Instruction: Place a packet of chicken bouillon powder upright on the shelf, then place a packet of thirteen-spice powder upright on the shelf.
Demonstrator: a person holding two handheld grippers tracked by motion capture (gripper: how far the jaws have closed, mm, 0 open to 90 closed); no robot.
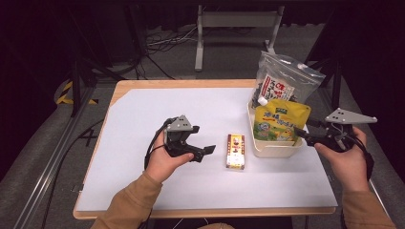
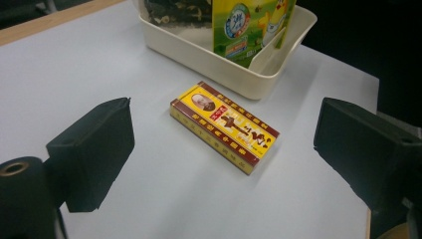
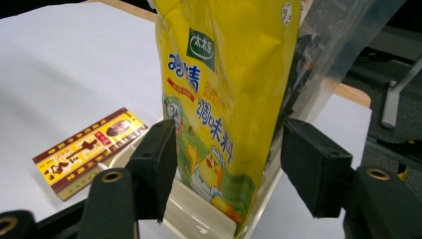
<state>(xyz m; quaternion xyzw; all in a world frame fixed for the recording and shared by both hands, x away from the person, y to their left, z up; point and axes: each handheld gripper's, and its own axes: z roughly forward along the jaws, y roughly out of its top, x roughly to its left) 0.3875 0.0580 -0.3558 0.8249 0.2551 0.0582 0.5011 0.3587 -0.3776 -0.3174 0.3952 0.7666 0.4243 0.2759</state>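
A yellow and red box (image 1: 235, 151) lies flat on the white sheet, just left of a cream basket (image 1: 274, 150). In the basket stand a yellow seasoning pouch (image 1: 281, 121) and, behind it, a clear bag (image 1: 282, 81) with dark contents. My left gripper (image 1: 203, 151) is held low, left of the box, and is open. In the left gripper view the box (image 2: 224, 127) lies ahead between the wide jaws, untouched. My right gripper (image 1: 301, 136) is at the basket's right side. Its jaws straddle the pouch (image 3: 224, 74) without pressing on it.
The white sheet (image 1: 191, 105) covers most of the wooden table (image 1: 143, 84). The table's right edge runs close beside the basket. A metal frame (image 1: 200, 38) and cables lie on the floor beyond the far edge.
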